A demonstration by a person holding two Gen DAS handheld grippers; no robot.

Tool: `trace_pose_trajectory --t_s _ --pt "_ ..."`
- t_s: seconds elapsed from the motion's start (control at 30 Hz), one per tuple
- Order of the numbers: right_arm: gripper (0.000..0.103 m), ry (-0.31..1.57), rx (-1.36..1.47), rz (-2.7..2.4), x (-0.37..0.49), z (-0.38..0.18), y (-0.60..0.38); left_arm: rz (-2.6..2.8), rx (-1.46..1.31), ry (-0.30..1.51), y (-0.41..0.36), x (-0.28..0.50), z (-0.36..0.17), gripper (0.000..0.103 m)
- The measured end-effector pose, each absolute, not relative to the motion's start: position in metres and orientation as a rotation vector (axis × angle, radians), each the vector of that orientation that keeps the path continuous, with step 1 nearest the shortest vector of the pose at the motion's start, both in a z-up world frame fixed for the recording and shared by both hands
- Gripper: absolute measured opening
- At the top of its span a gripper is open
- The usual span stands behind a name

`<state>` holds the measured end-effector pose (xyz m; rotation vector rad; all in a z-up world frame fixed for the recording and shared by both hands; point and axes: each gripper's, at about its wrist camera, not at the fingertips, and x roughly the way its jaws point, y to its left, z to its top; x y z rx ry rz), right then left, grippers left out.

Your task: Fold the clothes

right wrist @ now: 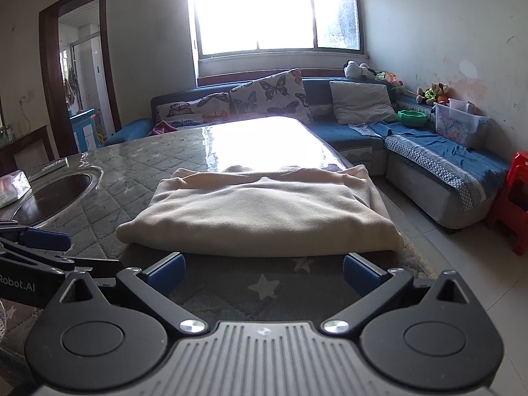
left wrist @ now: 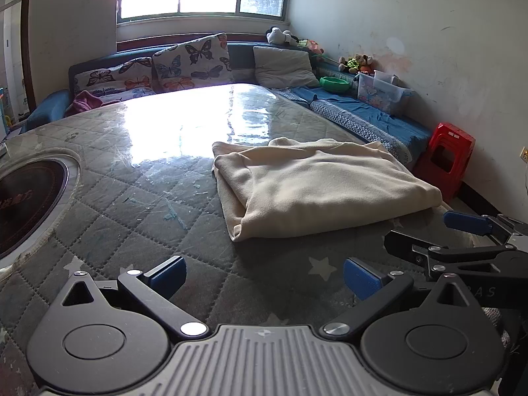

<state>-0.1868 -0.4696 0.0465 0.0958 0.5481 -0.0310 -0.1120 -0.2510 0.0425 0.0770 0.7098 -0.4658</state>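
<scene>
Left tool (left wrist: 264,277) spread wide, blue pads apart, nothing between them, hovering low over the quilted tabletop (left wrist: 132,204). Right tool (right wrist: 264,274) likewise released, empty, pads parted just short of the near edge of the folded cream garment (right wrist: 260,211). Same garment (left wrist: 316,184) ahead and to the right of the left tool, lying flat on the tabletop in a neat folded stack, fold edge toward that tool. From the left wrist view only: right tool (left wrist: 429,231) seen from the side at the far right, its blue-padded fingers close to the garment's near right corner, contact impossible to judge. From the right wrist view only: left tool (right wrist: 46,241) entering from the far left, beside the garment's left corner but apart from it; also an open doorway (right wrist: 79,76) far left and a tissue pack (right wrist: 13,186) beside the round inset plate (right wrist: 56,194). Shared by both: bright window (right wrist: 274,10) straight ahead, blue sofa (right wrist: 429,155) with butterfly cushions (right wrist: 270,94) beyond the tabletop, red stool (left wrist: 448,158) to the right, clear storage box (right wrist: 460,123) and plush toys (right wrist: 432,92) along the wall.
</scene>
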Motion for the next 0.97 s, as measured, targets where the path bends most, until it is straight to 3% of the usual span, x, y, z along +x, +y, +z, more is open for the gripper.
trace_pose_trajectory --t_s 0.97 --pt "0.103 0.561 0.098 -0.028 -0.1822 0.0432 -0.4685 -0.448 0.077 0.728 -0.2514 -0.1060 0.0376 0.103"
